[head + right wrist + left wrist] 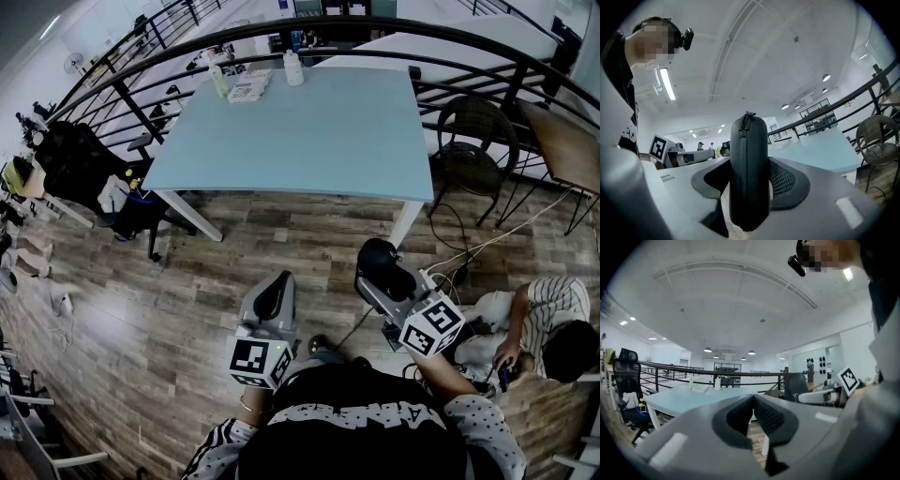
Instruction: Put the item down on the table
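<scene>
Holding a black zip case (749,168) upright in the right claw (386,279), spread wide around its body and clamped on both sides. Carrying nothing in the left claw (753,416), pinched fully together. Standing well short of the pale blue surface (319,131), far ahead across the wooden floor (187,281). Judging by that, barely begun: yet to approach, lower the case and let go.

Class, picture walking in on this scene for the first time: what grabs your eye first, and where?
A black zipped case stands upright, clamped in the right gripper, over the floor in front of the pale blue table. That big table fills the middle of the head view, with bottles at its far edge. The left gripper is shut and empty.
</scene>
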Motion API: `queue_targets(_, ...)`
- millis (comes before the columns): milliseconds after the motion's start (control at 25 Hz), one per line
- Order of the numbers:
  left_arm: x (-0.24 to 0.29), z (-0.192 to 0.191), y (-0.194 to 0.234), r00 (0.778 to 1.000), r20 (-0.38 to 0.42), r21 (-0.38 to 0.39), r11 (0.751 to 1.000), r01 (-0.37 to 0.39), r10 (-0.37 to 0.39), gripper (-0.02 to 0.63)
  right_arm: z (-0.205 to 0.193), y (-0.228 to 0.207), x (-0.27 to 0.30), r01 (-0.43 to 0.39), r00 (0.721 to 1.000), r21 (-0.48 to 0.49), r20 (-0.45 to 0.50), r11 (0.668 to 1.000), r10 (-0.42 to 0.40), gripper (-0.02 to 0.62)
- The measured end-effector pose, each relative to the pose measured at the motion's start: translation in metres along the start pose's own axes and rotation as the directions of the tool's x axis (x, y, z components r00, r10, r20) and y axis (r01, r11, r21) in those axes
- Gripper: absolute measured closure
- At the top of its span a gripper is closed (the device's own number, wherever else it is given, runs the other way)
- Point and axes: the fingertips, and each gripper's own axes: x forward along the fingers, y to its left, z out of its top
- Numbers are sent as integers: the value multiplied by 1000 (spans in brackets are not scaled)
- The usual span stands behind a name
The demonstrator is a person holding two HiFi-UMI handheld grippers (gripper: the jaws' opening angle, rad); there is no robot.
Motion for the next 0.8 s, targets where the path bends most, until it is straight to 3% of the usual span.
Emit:
queue_targets(520, 4, -16, 46, 998, -41, -56, 998, 39, -42, 606, -9, 9, 40, 39, 999, 15, -9, 999, -39, 342)
queue_targets(800, 10, -14, 80, 999, 5, -71, 997, 35, -34, 606, -9, 4, 71, 61, 998, 7, -27, 998, -60, 341)
